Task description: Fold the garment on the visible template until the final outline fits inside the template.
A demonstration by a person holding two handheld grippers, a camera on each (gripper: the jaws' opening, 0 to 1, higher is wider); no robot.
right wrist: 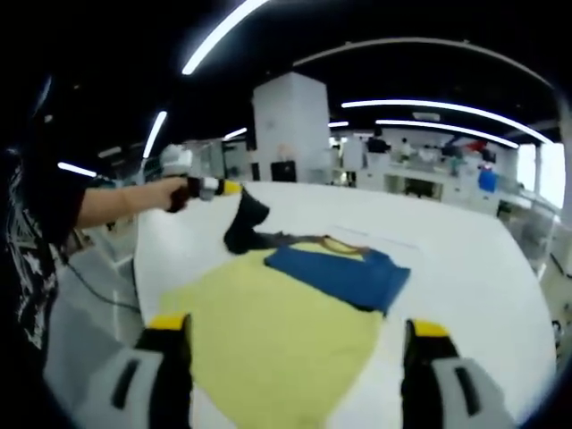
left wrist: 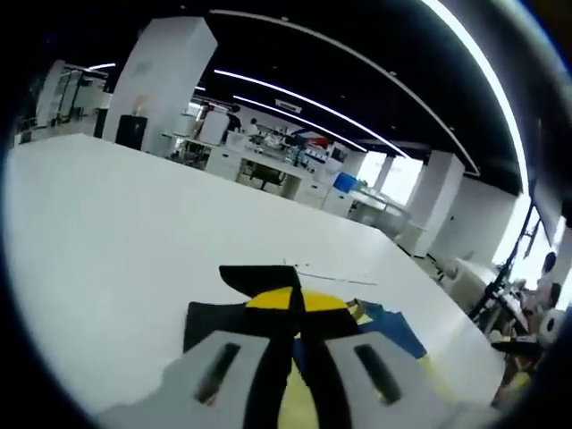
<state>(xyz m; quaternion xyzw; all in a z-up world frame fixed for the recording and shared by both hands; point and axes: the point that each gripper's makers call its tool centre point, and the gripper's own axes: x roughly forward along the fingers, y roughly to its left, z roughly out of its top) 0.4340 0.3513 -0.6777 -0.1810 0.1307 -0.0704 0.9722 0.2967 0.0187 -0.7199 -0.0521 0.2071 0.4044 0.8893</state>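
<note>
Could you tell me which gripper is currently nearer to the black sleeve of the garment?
Left. The left gripper is shut on the black sleeve, lifting it off the table; the right gripper hovers open, back over the yellow panel.

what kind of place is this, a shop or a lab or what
Probably an open-plan lab or workshop hall: a large white table holding a yellow-and-blue garment, rows of cluttered workbenches behind it, and long strip lights on a dark ceiling.
</note>
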